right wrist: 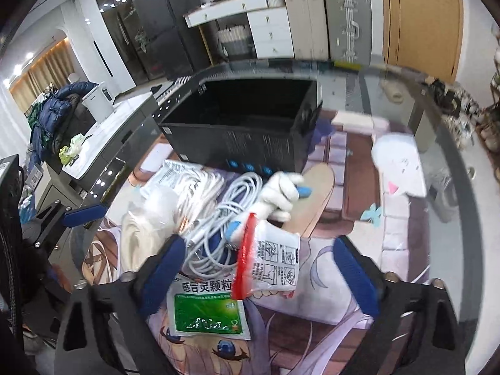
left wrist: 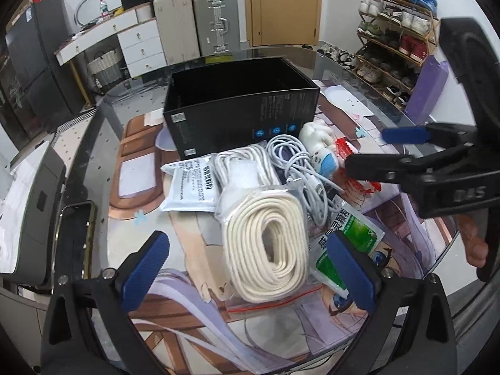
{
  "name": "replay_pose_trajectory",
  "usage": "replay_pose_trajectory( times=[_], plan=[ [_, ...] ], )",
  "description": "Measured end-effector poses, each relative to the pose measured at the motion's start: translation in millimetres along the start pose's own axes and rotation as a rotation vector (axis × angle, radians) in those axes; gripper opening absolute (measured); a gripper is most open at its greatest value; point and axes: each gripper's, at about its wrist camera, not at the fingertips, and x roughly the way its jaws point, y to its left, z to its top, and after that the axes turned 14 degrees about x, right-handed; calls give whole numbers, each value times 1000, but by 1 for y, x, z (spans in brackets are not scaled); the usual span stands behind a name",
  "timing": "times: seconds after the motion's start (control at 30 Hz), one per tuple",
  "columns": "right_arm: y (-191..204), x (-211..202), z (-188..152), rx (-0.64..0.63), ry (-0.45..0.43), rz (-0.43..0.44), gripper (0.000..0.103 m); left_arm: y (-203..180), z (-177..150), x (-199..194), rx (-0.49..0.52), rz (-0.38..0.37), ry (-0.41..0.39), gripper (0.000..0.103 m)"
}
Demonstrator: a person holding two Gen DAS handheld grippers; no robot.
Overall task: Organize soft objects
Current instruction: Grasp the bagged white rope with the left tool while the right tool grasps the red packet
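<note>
An open black box (left wrist: 237, 106) stands on the printed mat, also in the right wrist view (right wrist: 247, 131). In front of it lies a pile: a coil of cream rope in a clear bag (left wrist: 268, 243), white cables (left wrist: 297, 168), a white plush toy (left wrist: 322, 147), a silver packet (left wrist: 190, 187), a green sachet (left wrist: 347, 243) and a red-and-white packet (right wrist: 268, 265). My left gripper (left wrist: 250, 268) is open, its fingers either side of the rope coil. My right gripper (right wrist: 262, 275) is open above the red-and-white packet; it also shows in the left wrist view (left wrist: 372, 153).
A phone (left wrist: 75, 237) lies at the table's left edge. A purple box (left wrist: 428, 87) stands at the right rim. A shoe rack (left wrist: 393, 37), suitcases (left wrist: 197, 22) and a white desk (left wrist: 125, 37) stand beyond the table.
</note>
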Motion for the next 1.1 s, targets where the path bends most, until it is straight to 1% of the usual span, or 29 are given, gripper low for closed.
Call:
replay_pose_trajectory(
  times=[0.03, 0.1, 0.13, 0.17, 0.2, 0.27, 0.37, 0.4, 0.43, 0.5, 0.57, 0.63, 0.67, 0.73, 0.8, 0.87, 0.93, 1.1],
  plan=[
    [-2, 3, 0, 6, 13, 4, 82, 0, 1, 1, -2, -10, 3, 94],
    [-3, 9, -1, 9, 35, 7, 81, 2, 1, 5, -9, -33, 17, 88],
    [-3, 11, -1, 6, 41, 6, 77, 2, 0, 6, -13, -40, 25, 86],
    [-3, 12, -2, 1, 46, 5, 71, 1, -1, 8, -15, -44, 33, 80],
    [-3, 12, -2, -2, 50, 5, 69, 1, -2, 8, -15, -46, 38, 76],
    [-2, 12, -4, -6, 51, 9, 65, 2, -3, 6, -14, -48, 37, 71],
    [0, 11, -5, -24, 49, 2, 58, 3, -4, 4, -18, -49, 35, 69],
    [1, 11, -6, -25, 52, 4, 57, 4, -4, 4, -17, -49, 35, 66],
    [1, 12, -7, -26, 55, 3, 53, 4, -4, 4, -16, -51, 36, 63],
    [1, 13, -8, -31, 57, -9, 50, 3, -4, 5, -13, -57, 43, 55],
    [2, 14, -8, -37, 59, -16, 43, 3, -4, 6, -12, -52, 50, 53],
    [2, 13, -8, -40, 59, -20, 41, 2, -5, 7, -14, -48, 55, 49],
    [2, 13, -8, -42, 59, -22, 38, 2, -4, 7, -13, -49, 57, 47],
    [3, 11, -9, -48, 55, -22, 36, 4, -4, 6, -18, -50, 59, 44],
    [5, 7, -10, -53, 53, -16, 32, 5, -5, 5, -19, -54, 61, 38],
    [7, 3, -11, -63, 47, -14, 27, 6, -5, 3, -18, -57, 61, 35],
    [11, -1, -14, -74, 37, -18, 25, 6, -6, 2, -19, -60, 61, 33],
    [22, -14, -21, -100, 17, -1, 24, 7, -8, -8, -16, -55, 42, 32]
  ],
)
